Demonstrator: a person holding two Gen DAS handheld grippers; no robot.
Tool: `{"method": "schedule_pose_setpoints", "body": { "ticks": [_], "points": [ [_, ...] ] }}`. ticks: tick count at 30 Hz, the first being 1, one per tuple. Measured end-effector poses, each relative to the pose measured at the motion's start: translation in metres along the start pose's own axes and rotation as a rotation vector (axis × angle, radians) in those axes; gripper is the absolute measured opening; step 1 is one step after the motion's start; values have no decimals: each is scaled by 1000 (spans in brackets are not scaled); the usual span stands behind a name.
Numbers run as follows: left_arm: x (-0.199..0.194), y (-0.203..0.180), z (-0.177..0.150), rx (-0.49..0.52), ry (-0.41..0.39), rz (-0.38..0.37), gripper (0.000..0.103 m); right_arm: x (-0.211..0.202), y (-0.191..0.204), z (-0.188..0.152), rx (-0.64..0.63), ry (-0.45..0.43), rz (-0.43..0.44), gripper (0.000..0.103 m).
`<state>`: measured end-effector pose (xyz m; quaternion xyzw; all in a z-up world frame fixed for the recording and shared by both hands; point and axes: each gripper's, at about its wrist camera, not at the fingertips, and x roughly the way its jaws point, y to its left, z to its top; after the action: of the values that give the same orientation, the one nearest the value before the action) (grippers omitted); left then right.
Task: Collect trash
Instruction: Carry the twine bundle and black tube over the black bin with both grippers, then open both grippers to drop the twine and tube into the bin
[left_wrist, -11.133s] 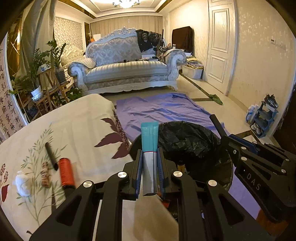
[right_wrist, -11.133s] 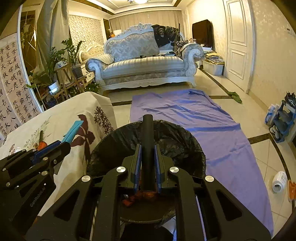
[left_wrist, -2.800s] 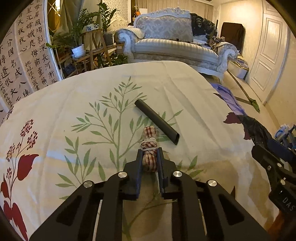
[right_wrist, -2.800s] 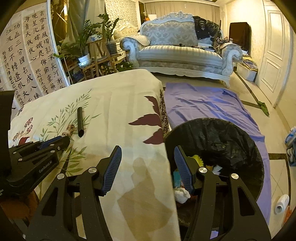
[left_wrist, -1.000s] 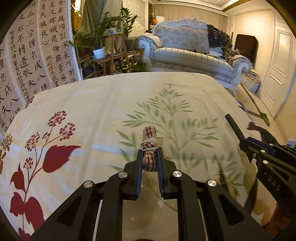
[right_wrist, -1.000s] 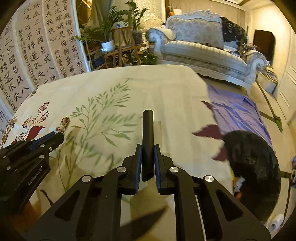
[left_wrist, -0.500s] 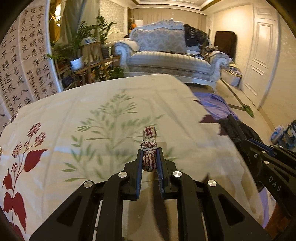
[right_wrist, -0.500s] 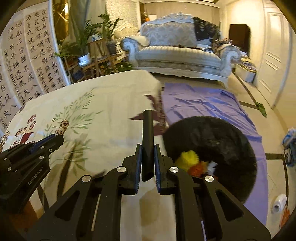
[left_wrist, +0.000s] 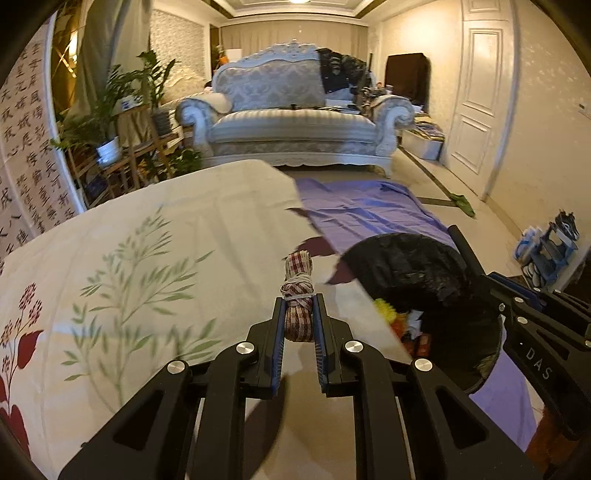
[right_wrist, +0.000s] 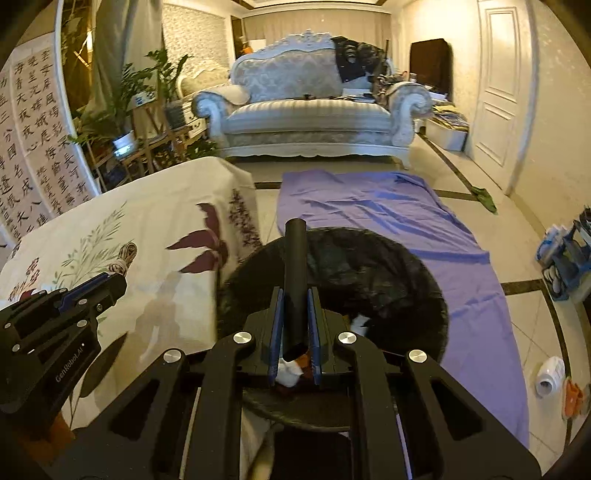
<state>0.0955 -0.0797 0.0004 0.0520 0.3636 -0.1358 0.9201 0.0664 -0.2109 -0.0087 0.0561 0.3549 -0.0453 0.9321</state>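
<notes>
- The round bin lined with a black plastic bag (right_wrist: 369, 273) stands on the floor just right of the table draped in a cream cloth printed with leaves and flowers (left_wrist: 155, 236).
- A long purple fabric sheet (right_wrist: 399, 210) lies on the floor behind and beneath the bin.
- The pale carved sofa (right_wrist: 310, 110) stands beyond the sheet.
- A white panelled door (left_wrist: 476, 107) is right of the sofa.
- Green potted plants on wooden stands (left_wrist: 118, 136) are left of the sofa, behind the table.

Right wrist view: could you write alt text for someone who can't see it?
The right gripper holds a black tube between its fingers above a black-lined trash bin on a purple floor cloth. The left gripper, holding a checked cloth roll, is over a floral tablecloth.
</notes>
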Motion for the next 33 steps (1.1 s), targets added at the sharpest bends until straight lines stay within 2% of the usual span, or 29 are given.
{"method": "schedule_pose_setpoints", "body": {
  "ticks": [9,33],
  "points": [
    [17,-30,11,45,2,-24,16,6,-25,3,35,-8,-29,13],
    [52,-57,20,88,44,-30,16,33,-51,8,74,9,-65,14]
  ]
}}
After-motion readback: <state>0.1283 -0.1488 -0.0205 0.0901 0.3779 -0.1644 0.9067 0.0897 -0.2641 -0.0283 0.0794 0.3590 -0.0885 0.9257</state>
